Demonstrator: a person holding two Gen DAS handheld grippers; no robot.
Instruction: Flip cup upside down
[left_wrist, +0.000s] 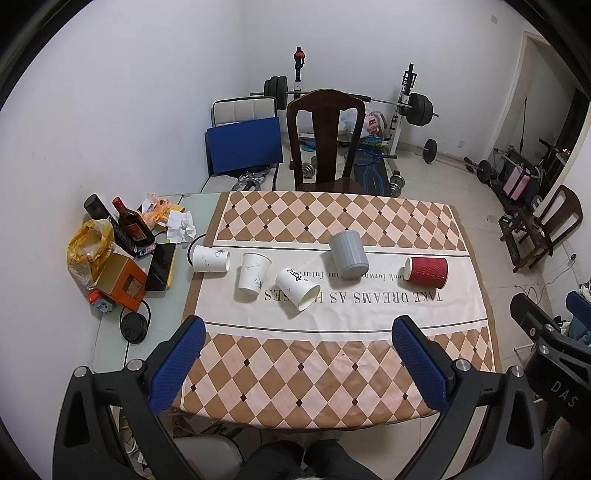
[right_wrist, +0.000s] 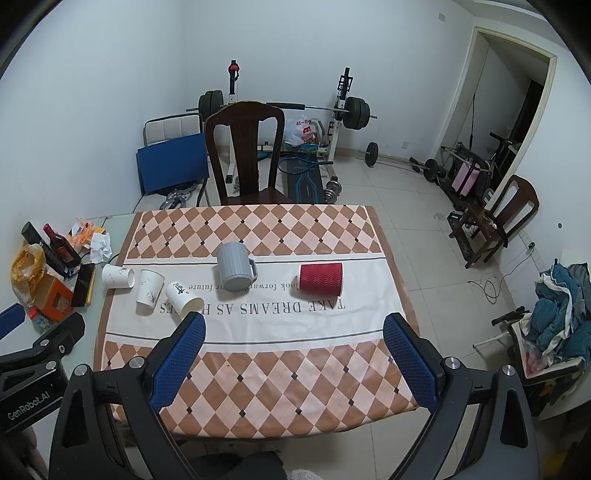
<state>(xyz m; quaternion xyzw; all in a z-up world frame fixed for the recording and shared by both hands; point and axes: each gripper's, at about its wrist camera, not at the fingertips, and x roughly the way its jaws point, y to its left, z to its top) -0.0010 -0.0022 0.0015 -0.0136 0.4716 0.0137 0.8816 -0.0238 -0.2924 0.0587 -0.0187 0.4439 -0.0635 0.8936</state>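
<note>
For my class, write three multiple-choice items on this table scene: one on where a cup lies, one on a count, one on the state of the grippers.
1. Where is the red cup relative to the grey mug?
A. To its right
B. To its left
C. Stacked inside it

2. How many white paper cups are on the table?
A. One
B. Three
C. Five

3. What state are the two grippers in?
A. Both shut on cups
B. One open, one shut
C. Both open and holding nothing

Answers:
1. A: in the right wrist view the red cup lies on its side right of the grey mug, apart from it.
2. B: three show at the left, the far white cup, the middle white cup and the near white cup.
3. C: the left gripper and the right gripper have their fingers spread wide, short of the cups.
</note>
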